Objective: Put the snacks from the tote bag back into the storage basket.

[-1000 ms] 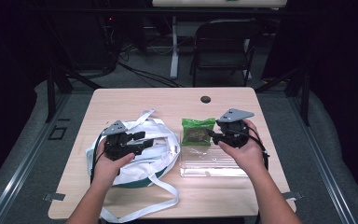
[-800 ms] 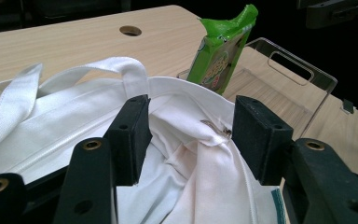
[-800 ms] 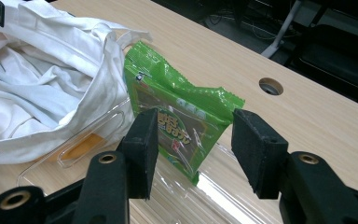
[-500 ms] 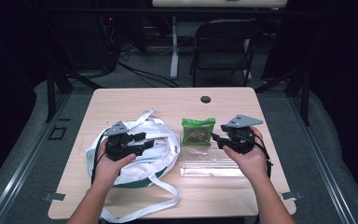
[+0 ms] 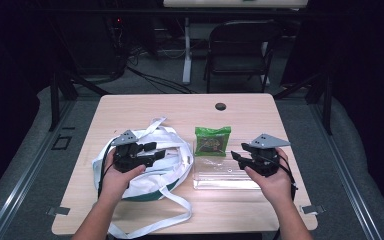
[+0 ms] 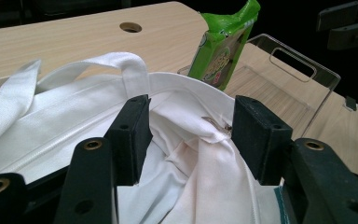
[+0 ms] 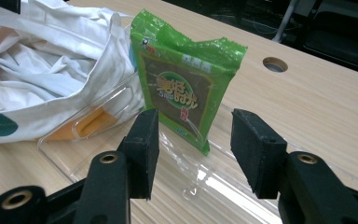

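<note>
A white cloth tote bag [image 5: 165,167] with long straps lies crumpled on the left half of the wooden table [image 5: 145,110]. My left gripper [image 5: 156,152] hovers over the bag's mouth, open. In the left gripper view its jaws straddle the rumpled bag rim [image 6: 186,135] without pinching it. A green snack packet [image 5: 212,140] stands leaning at the far end of a clear plastic tray [image 5: 225,175]. My right gripper [image 5: 237,157] is open at the tray's right side. In the right gripper view the packet [image 7: 186,93] stands just beyond its open jaws, over the tray [image 7: 205,177].
A round cable hole [image 5: 220,106] sits near the table's far edge. A folding chair [image 5: 240,45] and cables stand on the floor behind the table. One bag strap [image 5: 180,200] trails toward the front edge. The bag [image 7: 51,65] abuts the tray's left end.
My right gripper has drawn back from the packet, moving right and toward the person. The left gripper has stayed over the bag.
</note>
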A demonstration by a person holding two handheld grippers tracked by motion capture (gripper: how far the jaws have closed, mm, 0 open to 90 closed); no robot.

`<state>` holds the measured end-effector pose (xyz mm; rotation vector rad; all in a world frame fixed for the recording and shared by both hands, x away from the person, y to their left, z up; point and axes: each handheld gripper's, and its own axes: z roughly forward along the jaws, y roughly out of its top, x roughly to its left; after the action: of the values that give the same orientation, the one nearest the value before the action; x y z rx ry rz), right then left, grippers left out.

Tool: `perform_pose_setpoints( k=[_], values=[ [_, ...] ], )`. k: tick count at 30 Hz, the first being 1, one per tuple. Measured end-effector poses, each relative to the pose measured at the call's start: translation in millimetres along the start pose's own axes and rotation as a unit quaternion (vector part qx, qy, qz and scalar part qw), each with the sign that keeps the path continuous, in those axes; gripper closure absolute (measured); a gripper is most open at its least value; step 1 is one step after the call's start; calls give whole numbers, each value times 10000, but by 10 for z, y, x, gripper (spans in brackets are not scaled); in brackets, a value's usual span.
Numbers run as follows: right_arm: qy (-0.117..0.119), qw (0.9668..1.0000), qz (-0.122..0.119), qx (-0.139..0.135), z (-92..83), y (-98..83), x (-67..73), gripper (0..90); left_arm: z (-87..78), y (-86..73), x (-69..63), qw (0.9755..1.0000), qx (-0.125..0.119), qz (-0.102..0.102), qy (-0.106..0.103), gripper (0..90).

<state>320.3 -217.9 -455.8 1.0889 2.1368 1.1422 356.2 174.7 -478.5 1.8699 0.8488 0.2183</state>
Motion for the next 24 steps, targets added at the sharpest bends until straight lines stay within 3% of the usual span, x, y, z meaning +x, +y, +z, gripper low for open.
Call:
perform_pose_setpoints(
  k=[24],
  values=[
    [168, 9995, 148, -225, -109, -365, 134, 541, 10, -6, -9, 10000, 25, 14, -3, 471]
  ],
)
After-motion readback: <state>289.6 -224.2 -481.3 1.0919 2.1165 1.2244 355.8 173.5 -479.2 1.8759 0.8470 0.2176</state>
